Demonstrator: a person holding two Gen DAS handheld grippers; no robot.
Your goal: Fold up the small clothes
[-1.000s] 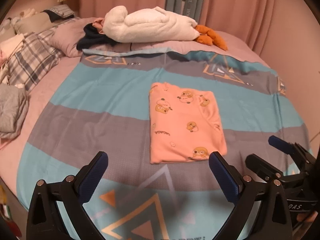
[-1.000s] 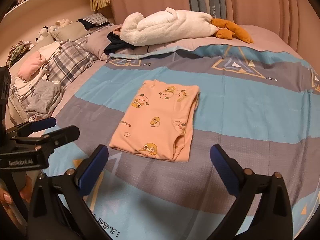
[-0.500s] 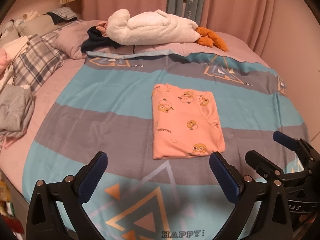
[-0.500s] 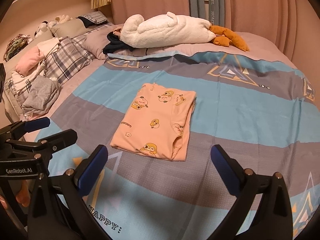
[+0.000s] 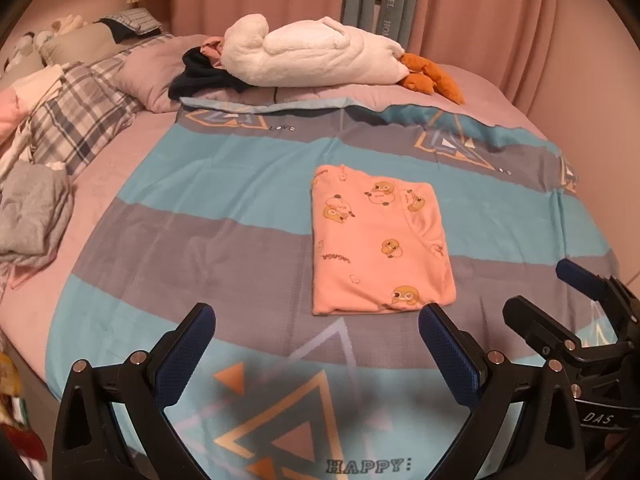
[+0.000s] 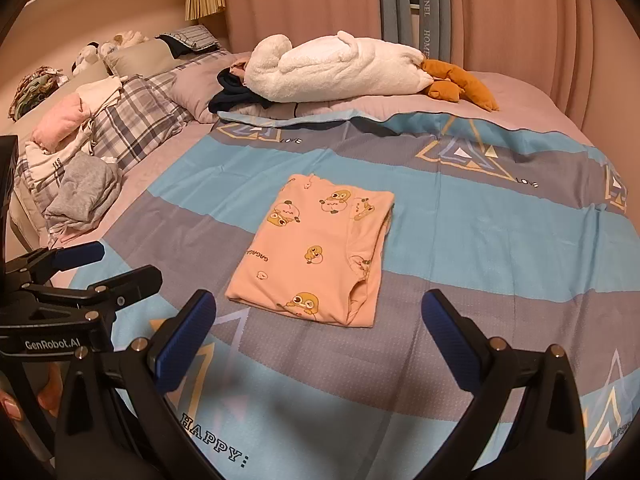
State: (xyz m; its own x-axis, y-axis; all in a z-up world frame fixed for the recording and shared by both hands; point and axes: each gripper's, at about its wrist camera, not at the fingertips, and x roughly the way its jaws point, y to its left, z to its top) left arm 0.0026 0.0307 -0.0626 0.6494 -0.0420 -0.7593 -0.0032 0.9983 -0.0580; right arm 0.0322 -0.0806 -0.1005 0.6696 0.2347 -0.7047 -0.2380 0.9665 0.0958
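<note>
A small pink garment (image 5: 378, 240) with duck prints lies folded into a flat rectangle in the middle of the blue-and-grey bedspread (image 5: 224, 208); it also shows in the right wrist view (image 6: 316, 250). My left gripper (image 5: 316, 332) is open and empty, held above the bed's near edge, short of the garment. My right gripper (image 6: 320, 318) is open and empty, also short of the garment. Each gripper shows in the other's view: the right one (image 5: 560, 304) at the right edge, the left one (image 6: 116, 264) at the left edge.
A white plush goose (image 5: 316, 58) with orange feet lies across the far end of the bed beside dark clothing (image 5: 200, 76). Plaid pillows (image 6: 136, 120) and a pile of grey and pink clothes (image 6: 82, 192) sit at the left. Pink curtains (image 6: 304, 0) hang behind.
Both grippers have drawn back toward the near edge of the bed, so the garment looks smaller and the HAPPY print has come into view. The garment has not moved.
</note>
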